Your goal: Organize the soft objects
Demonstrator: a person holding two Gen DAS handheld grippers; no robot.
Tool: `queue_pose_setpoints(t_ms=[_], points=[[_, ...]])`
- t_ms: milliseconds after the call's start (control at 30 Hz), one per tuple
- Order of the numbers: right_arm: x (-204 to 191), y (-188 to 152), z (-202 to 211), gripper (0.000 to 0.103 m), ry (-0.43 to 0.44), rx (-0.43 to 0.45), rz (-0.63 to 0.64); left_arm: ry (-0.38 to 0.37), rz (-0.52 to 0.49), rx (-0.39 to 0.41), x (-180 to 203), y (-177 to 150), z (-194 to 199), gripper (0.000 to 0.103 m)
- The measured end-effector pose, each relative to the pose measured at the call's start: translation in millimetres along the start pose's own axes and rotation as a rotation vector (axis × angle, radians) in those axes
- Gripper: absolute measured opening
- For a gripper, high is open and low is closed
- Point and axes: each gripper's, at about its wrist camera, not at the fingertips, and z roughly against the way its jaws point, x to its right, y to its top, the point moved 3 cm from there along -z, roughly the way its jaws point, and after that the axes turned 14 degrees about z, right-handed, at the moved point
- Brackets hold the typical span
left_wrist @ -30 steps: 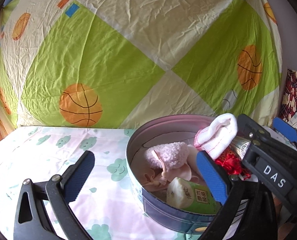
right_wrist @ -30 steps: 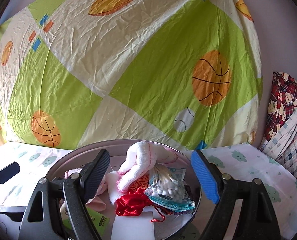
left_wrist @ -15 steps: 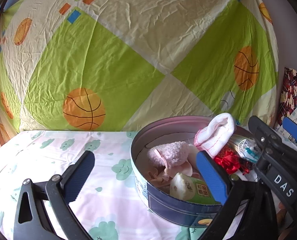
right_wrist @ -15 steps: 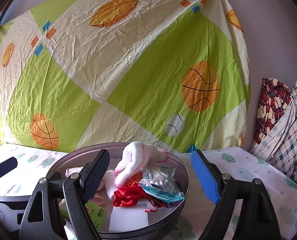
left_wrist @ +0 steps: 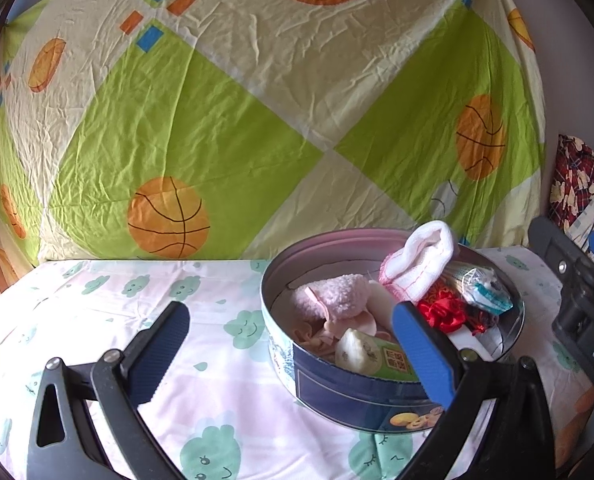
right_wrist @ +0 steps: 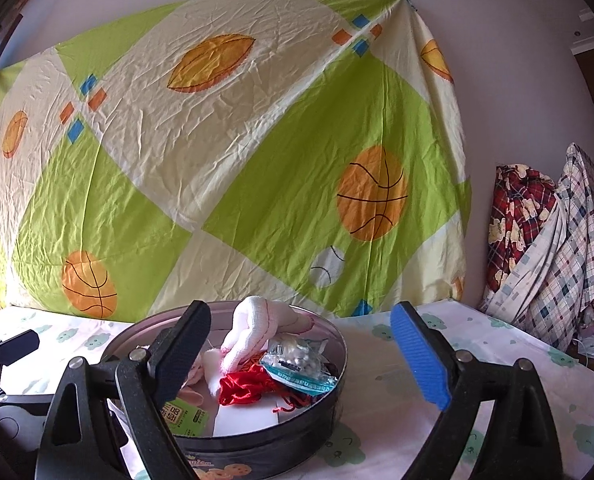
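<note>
A round dark-blue tin (left_wrist: 361,396) stands on the cloud-print tablecloth (left_wrist: 137,300). In it lie a white glove with red stitching (left_wrist: 421,264), a fluffy pink cloth (left_wrist: 337,296), a red pouch (left_wrist: 443,314), a clear packet of cotton balls (left_wrist: 483,284) and a green packet (left_wrist: 381,358). My left gripper (left_wrist: 297,348) is open and empty, just left of and in front of the tin. My right gripper (right_wrist: 301,356) is open and empty, above the tin (right_wrist: 257,444), over the glove (right_wrist: 257,332) and the cotton packet (right_wrist: 297,364).
A green and cream sheet with basketball prints (left_wrist: 257,120) hangs behind the table. Plaid clothes (right_wrist: 545,248) hang at the right past the table's edge. The right gripper's body (left_wrist: 577,300) shows at the right of the left wrist view.
Both grippers have drawn back and up from the tin, so the tin looks smaller and lower. Both stay open. The things in the tin have not moved.
</note>
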Motion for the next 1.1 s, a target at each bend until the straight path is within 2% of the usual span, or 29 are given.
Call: queue_pose_setpoints(t_ms=[67,333,867,1100], points=[[0,0,5,0.093,0.002,0.000,0.002,-0.001,0.001,0.001,-1,0,2,0.103],[2,4,33,0.098,-0.065,0.109,0.009,-0.006,-0.009,0.015,-2,-3,13,0.103],[0,5,38,0.099,-0.065,0.102,0.023,0.007,0.001,0.048,-6,-3,26,0.103],[1,5,38,0.099,-0.067,0.104,0.021,0.016,0.004,0.039,-7,-3,25,0.103]])
